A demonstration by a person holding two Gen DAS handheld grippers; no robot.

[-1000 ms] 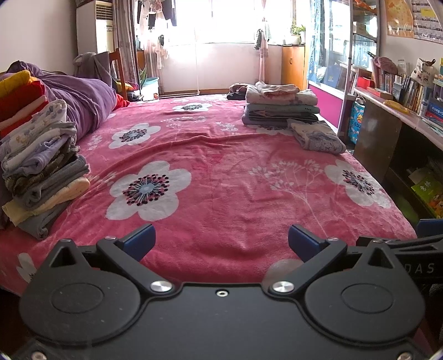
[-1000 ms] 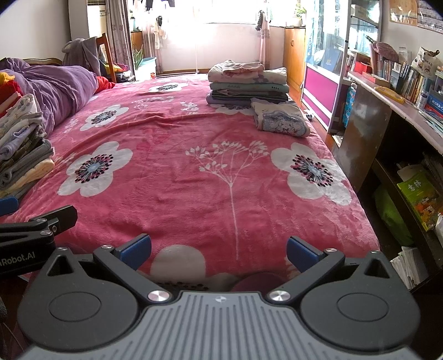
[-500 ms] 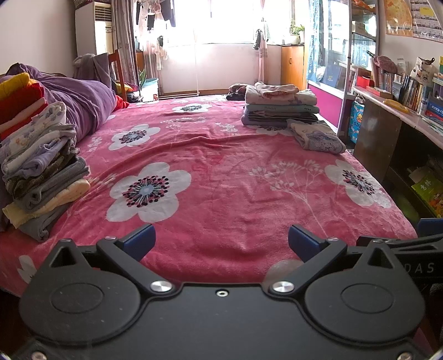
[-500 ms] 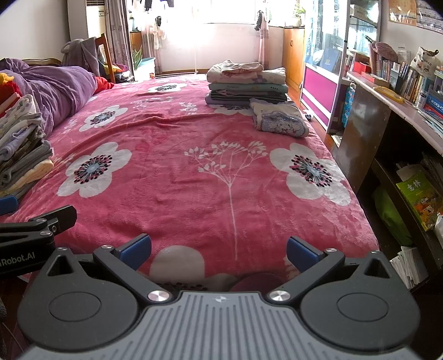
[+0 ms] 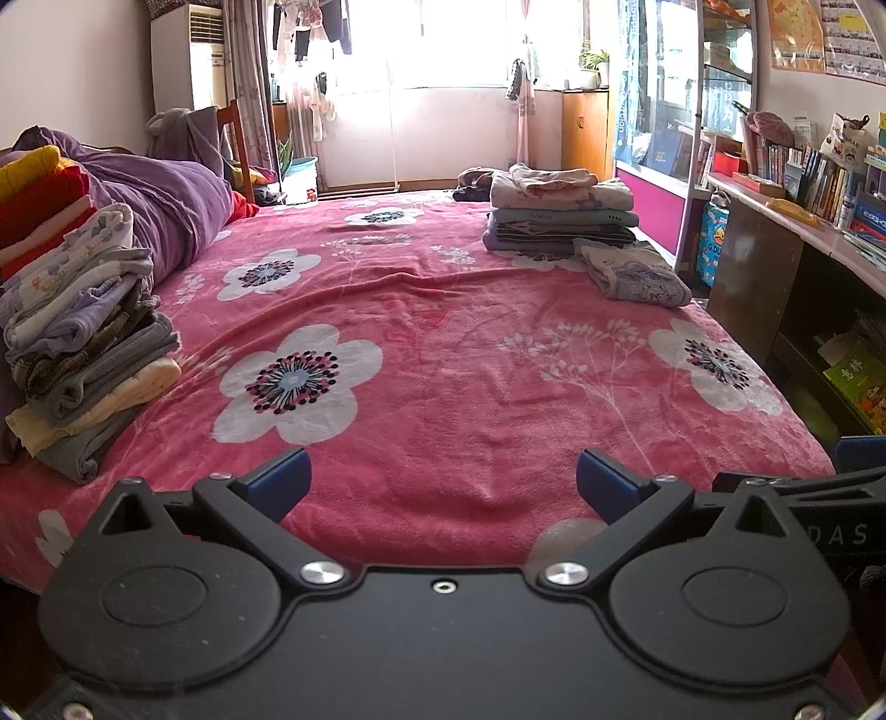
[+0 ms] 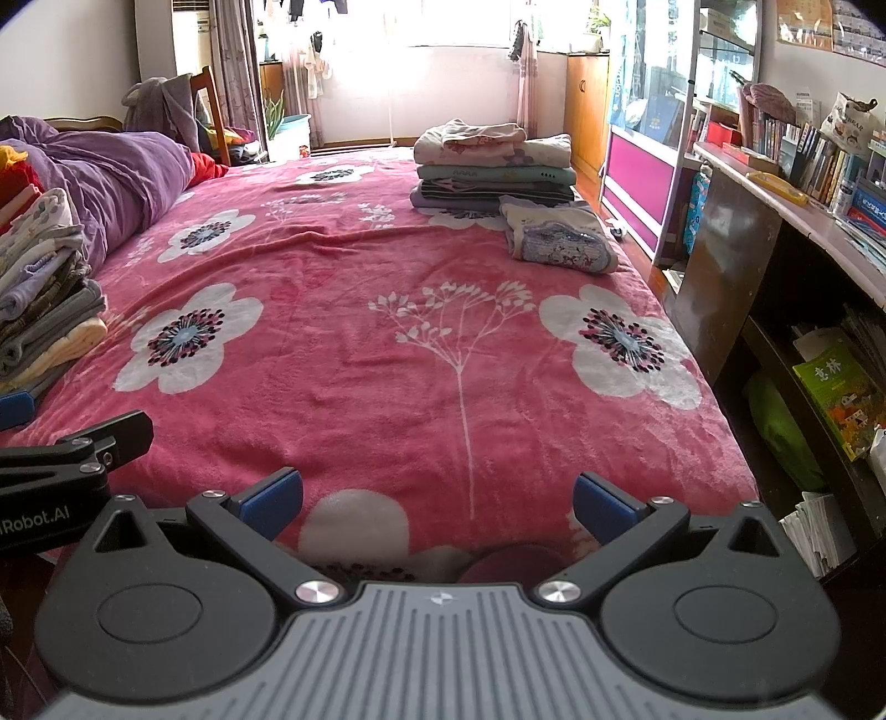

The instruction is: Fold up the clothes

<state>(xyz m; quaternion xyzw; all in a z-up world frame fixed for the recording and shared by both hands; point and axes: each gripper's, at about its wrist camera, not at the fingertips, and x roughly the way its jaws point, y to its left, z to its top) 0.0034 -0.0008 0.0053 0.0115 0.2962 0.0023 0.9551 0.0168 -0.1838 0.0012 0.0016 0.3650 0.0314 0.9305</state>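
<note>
Hovering spread and empty over the bed [image 5: 443,387], both hand-held grippers [image 5: 443,482] [image 6: 437,498] risk toppling the leaning 9 o'clock pile [image 5: 83,343] if brushed.

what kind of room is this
Most likely a lived-in bedroom at home. A bed with a pink flowered blanket fills the view, with folded clothes stacks on it, a bookshelf along the right wall and laundry hanging by the window.

Bright far window [image 5: 443,44], bookshelf [image 5: 803,177] along right wall, perhaps an air conditioner [image 5: 191,61] left.
</note>
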